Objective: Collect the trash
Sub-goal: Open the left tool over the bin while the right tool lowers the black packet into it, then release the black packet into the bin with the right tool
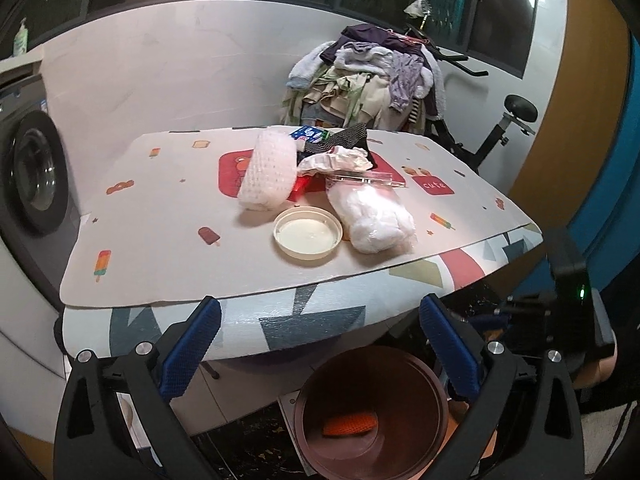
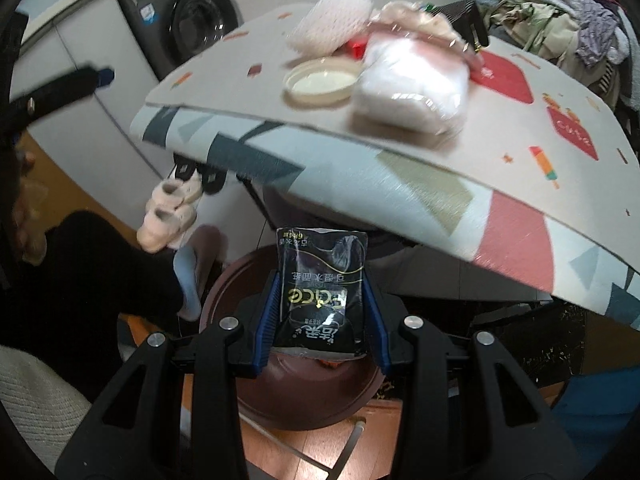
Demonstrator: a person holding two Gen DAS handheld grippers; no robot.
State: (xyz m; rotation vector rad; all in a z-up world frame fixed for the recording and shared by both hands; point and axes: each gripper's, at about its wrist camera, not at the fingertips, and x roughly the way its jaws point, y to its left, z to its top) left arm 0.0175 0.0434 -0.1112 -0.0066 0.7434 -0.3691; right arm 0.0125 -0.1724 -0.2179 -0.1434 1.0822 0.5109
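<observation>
The left gripper [image 1: 320, 344], black with blue ribbed pads, stood wide apart with nothing between its fingers, low in the left wrist view. Beneath it, at the bottom centre of the frame, sat a round reddish-brown plastic bin [image 1: 372, 412] on the floor, with an orange mesh scrap [image 1: 350, 424] lying in its bottom. Above, in the middle of the frame, a table covered by a cream mat printed with ice lollies [image 1: 160, 232] carried more rubbish: a white foam net sleeve [image 1: 268, 172], a shallow cream plastic lid [image 1: 308, 236] lying open side up, and just right of it a clear bag of white wadding [image 1: 372, 216]. In the right wrist view, the right gripper [image 2: 320, 320] was clamped narrowly on a black tissue packet with gold lettering [image 2: 320, 292], held at lower centre directly over the bin's rim [image 2: 224, 292]. A washing machine [image 2: 192, 16] stood at the upper left.
</observation>
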